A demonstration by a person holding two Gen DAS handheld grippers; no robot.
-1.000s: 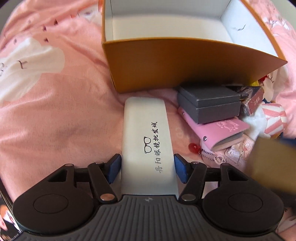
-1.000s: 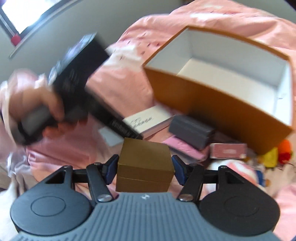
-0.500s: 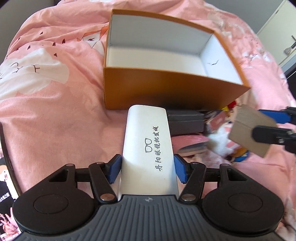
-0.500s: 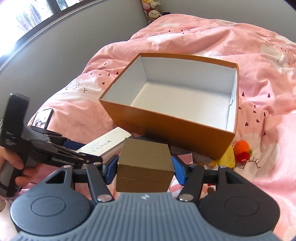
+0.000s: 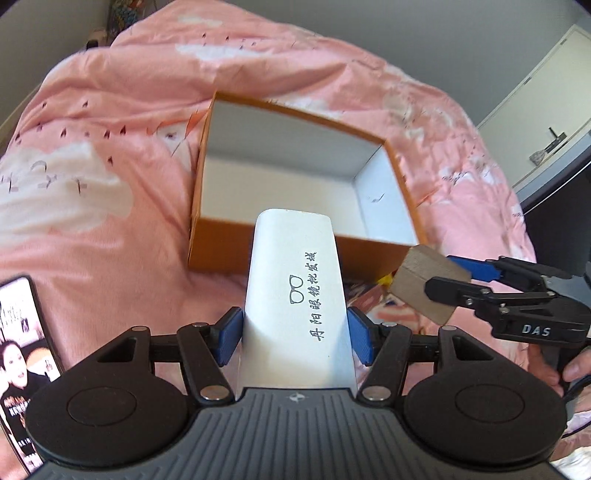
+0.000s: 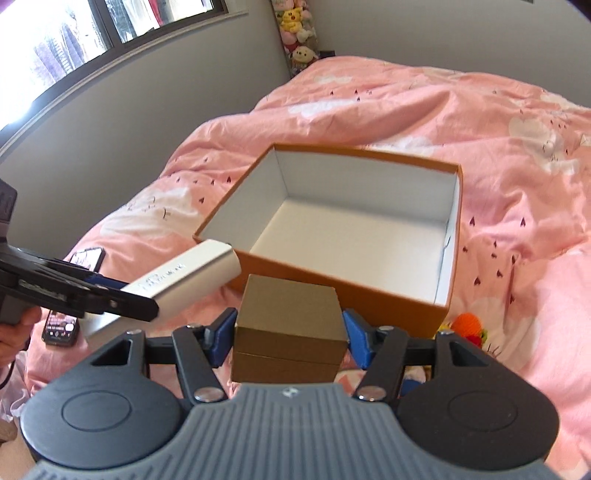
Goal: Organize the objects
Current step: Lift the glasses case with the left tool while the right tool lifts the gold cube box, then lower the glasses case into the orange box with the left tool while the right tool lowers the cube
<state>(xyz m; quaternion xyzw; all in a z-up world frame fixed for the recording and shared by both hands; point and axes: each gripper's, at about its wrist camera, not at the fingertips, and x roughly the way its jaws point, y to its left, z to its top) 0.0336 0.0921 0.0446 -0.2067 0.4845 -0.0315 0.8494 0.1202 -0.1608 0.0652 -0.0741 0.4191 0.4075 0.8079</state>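
Angling downward, both claws (loaded) face the box [image 6: 448, 258].

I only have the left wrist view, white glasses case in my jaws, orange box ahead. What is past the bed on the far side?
Observer: A window runs along the grey wall, seen from the right wrist camera.
Operator: Anything in the corner?
Observer: Plush toys are stacked there.
Operator: Is the brown box one piece?
Observer: No, the brown box in the right gripper shows a seam between lid and base.
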